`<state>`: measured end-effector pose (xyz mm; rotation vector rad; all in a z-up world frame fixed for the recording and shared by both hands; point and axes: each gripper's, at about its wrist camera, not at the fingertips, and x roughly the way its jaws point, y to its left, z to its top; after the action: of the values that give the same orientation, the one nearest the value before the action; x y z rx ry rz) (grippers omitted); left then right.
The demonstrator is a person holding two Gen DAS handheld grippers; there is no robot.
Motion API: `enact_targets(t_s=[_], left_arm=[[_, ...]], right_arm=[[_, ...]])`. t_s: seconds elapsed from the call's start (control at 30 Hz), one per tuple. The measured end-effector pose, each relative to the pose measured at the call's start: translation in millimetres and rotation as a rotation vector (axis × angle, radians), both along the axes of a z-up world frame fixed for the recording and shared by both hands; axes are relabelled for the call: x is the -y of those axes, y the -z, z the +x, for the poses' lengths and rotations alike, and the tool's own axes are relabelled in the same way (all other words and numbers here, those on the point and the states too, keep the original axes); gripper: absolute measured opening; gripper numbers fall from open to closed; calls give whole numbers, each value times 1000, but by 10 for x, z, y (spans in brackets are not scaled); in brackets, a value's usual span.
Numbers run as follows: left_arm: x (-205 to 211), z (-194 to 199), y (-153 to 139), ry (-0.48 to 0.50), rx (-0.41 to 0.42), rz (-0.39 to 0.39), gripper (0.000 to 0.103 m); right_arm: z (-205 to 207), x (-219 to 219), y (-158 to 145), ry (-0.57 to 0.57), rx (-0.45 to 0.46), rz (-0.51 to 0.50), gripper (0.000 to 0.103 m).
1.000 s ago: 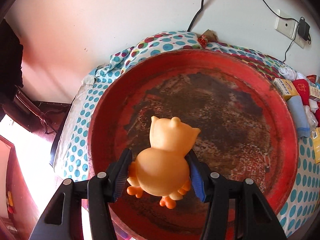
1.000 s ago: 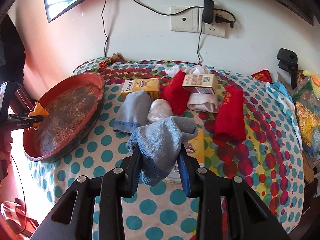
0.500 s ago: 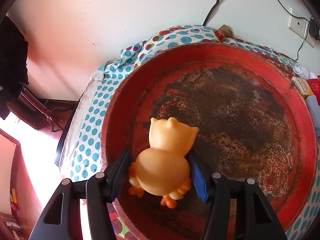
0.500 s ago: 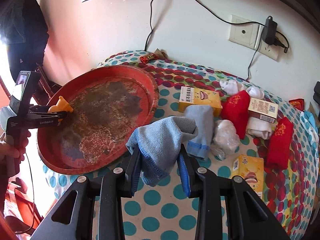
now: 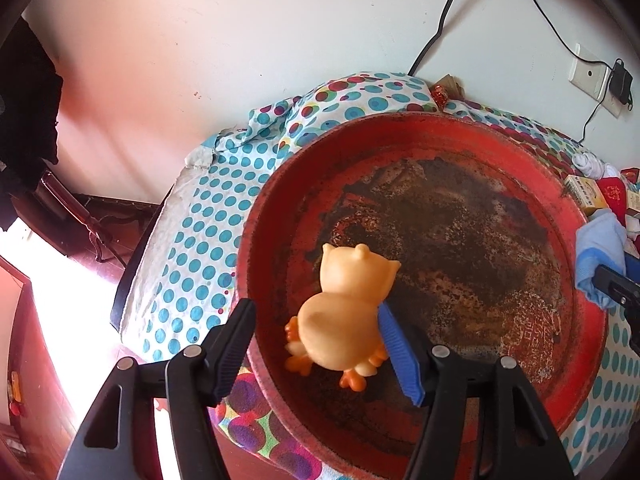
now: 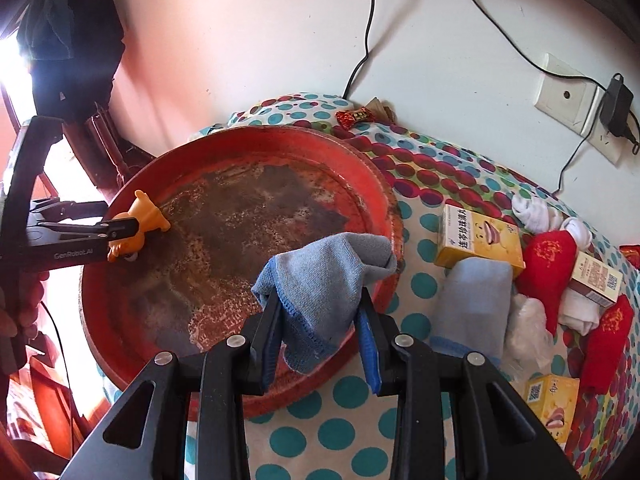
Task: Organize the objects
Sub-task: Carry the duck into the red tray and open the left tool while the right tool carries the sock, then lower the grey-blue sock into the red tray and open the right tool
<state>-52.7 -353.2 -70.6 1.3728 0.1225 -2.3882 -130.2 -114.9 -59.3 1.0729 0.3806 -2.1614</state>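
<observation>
An orange rubber animal toy [image 5: 344,320] lies on the floor of the worn red round tray [image 5: 440,122], near its left rim. My left gripper [image 5: 316,312] straddles the toy and its jaws are opening: the blue right pad still touches it, the left finger [image 5: 236,328] stands clear over the rim. From the right wrist view the toy [image 6: 146,214] and left gripper [image 6: 120,226] show at the tray [image 6: 280,133]'s far left. My right gripper [image 6: 319,300] is shut on a crumpled light blue cloth [image 6: 328,276], held above the tray's near right rim.
On the dotted tablecloth [image 6: 344,396] right of the tray lie a yellow box [image 6: 480,240], a second blue cloth [image 6: 472,300], red pouches [image 6: 548,260], white socks [image 6: 536,210] and a plastic bag [image 6: 524,328]. A wall socket [image 6: 568,98] with cables is behind. The table drops off at left.
The left jaws have widened and the left finger has come off the toy, which now leans on the right pad. The right gripper carried the blue cloth leftward to the tray.
</observation>
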Motion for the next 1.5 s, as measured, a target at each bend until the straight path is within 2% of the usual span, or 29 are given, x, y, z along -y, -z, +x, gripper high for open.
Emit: enact_targets(t_s=[0.3,0.6,0.7,0.87,1.0,1.07,1.13,1.2,1.37,1.5], left_arm=[[42,284,-146,-29,-30,43,66],[-94,399,-140,-23,-17,59,66],[-148,403,-121,-15,-11,64,66],[-251,400,-121,4,-6,66,66],[-365,417,-146,20,-8,64,66],[-446,424,-162,30,-11,66,66],[-542,423,-169,43,-11,71,66],[-682,417,-170,67,-15,76,66],[-1169,323,-134,166,-9,84,66],[-1620,172,-112,249,2,80,66]], right_arm=[[-233,387,167,-7,-18,55,32],[-453,615,283,-2,-18,81,32],[-475,640,294,2,-12,77,38],[-362,559,191,-6,-40,64,59],[-215,343,39,-7,-41,31,61],[-130,194,-32,-5,-42,17,66],[-23,-30,-100,7,-45,-7,72],[80,-293,-152,30,-46,-14,73],[258,-1068,-203,145,-70,2,73],[254,-1704,-132,269,-84,51,73]])
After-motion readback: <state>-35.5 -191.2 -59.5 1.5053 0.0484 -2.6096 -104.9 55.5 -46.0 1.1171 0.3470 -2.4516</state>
